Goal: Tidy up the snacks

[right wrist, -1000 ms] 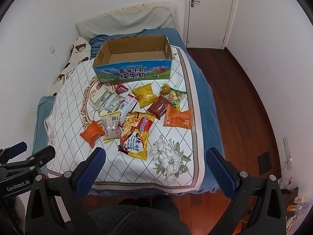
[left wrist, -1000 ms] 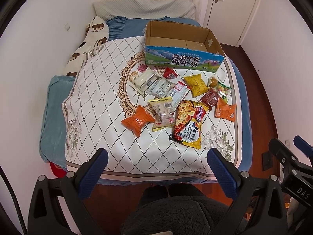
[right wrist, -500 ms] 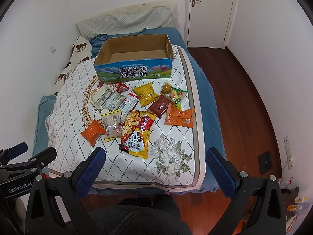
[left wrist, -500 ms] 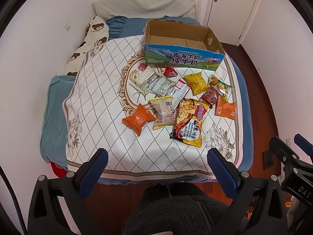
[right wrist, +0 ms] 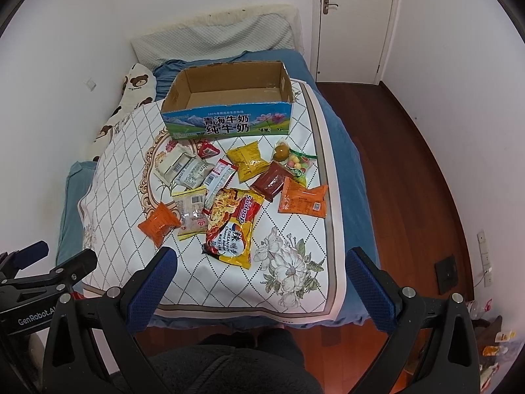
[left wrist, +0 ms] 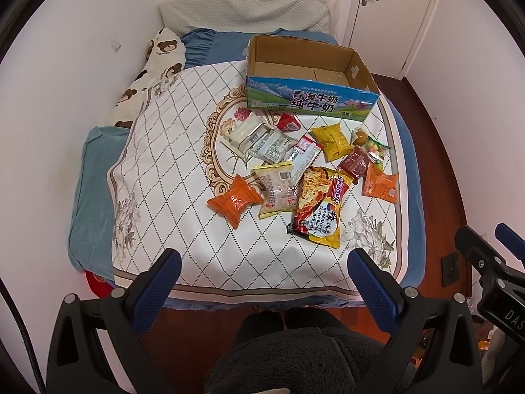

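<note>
Several snack packets lie loose on a patterned cloth point(left wrist: 170, 164) spread over the bed. A large noodle pack point(left wrist: 320, 205) point(right wrist: 233, 226) is nearest, flanked by an orange pouch point(left wrist: 234, 199) point(right wrist: 159, 223) on its left and a flat orange packet point(left wrist: 380, 184) point(right wrist: 303, 201) on its right. An empty cardboard milk box point(left wrist: 308, 98) point(right wrist: 226, 124) stands open behind the pile. My left gripper point(left wrist: 262, 287) and right gripper point(right wrist: 257, 284) both hover open at the foot of the bed, well short of the snacks, with nothing between their fingers.
A bear-print pillow point(left wrist: 154, 65) and a pale pillow point(right wrist: 216, 37) lie at the bed's head. The wall runs along the left side. Wooden floor point(right wrist: 410, 164) and a white door point(right wrist: 354, 23) are to the right. The person's dark fleece sleeve point(left wrist: 305, 354) fills the bottom.
Both views have drifted slightly back and up, so the bed and snacks sit a little lower in the frame. No snack has moved and both grippers stay open.
</note>
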